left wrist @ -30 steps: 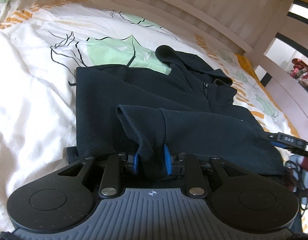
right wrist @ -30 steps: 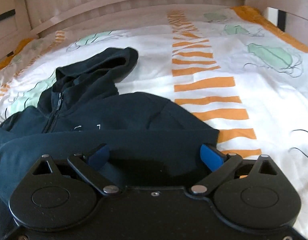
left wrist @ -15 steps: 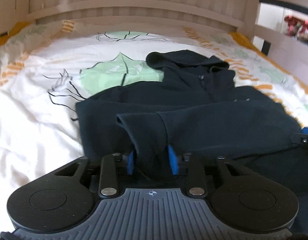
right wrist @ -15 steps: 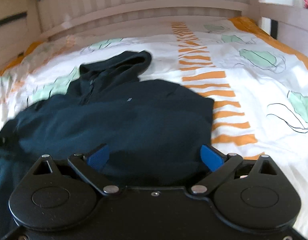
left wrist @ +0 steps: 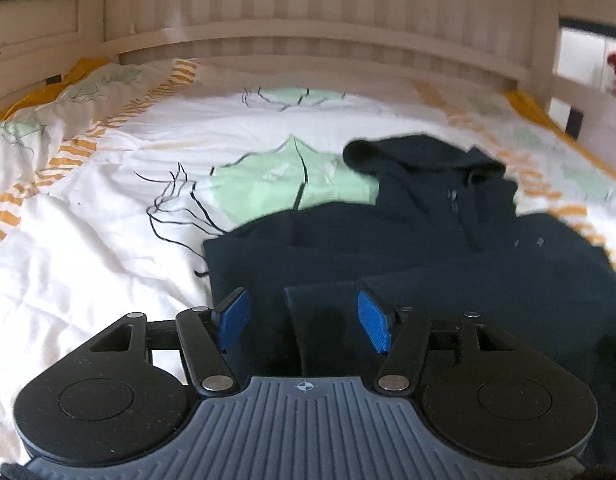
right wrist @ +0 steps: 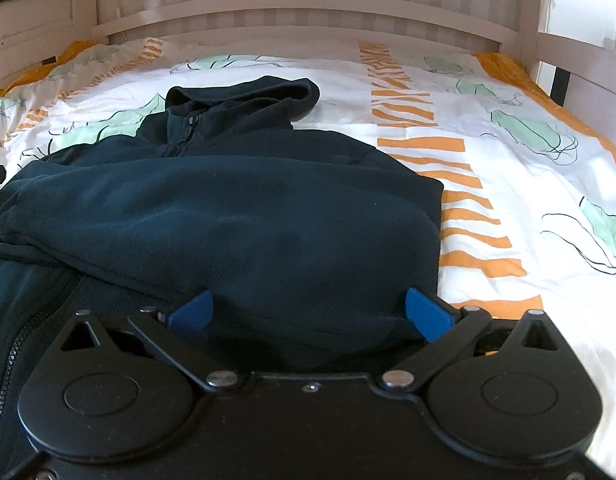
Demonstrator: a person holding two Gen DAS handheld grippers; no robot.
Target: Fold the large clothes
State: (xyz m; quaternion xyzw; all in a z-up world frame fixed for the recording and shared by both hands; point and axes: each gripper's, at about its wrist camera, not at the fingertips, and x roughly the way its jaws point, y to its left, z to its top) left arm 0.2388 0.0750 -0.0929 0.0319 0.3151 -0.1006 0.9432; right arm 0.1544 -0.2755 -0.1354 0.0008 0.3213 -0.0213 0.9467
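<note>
A dark navy zip hoodie (left wrist: 448,248) lies on the bed with its hood toward the headboard; it also shows in the right wrist view (right wrist: 236,208). A sleeve is folded across its body, and the cuff end (left wrist: 324,316) lies between my left gripper's blue pads. My left gripper (left wrist: 304,322) is open, its pads apart on either side of the cuff. My right gripper (right wrist: 308,314) is open wide over the hoodie's lower right part, holding nothing.
The bed has a white duvet (left wrist: 108,240) with green leaves and orange stripes (right wrist: 464,208). A pale wooden slatted headboard (right wrist: 308,0) stands at the far end, with a side rail (right wrist: 580,56) on the right.
My left gripper has opened and let go of the sleeve cuff, which now lies on the hoodie. Both views have turned to face the headboard more squarely.
</note>
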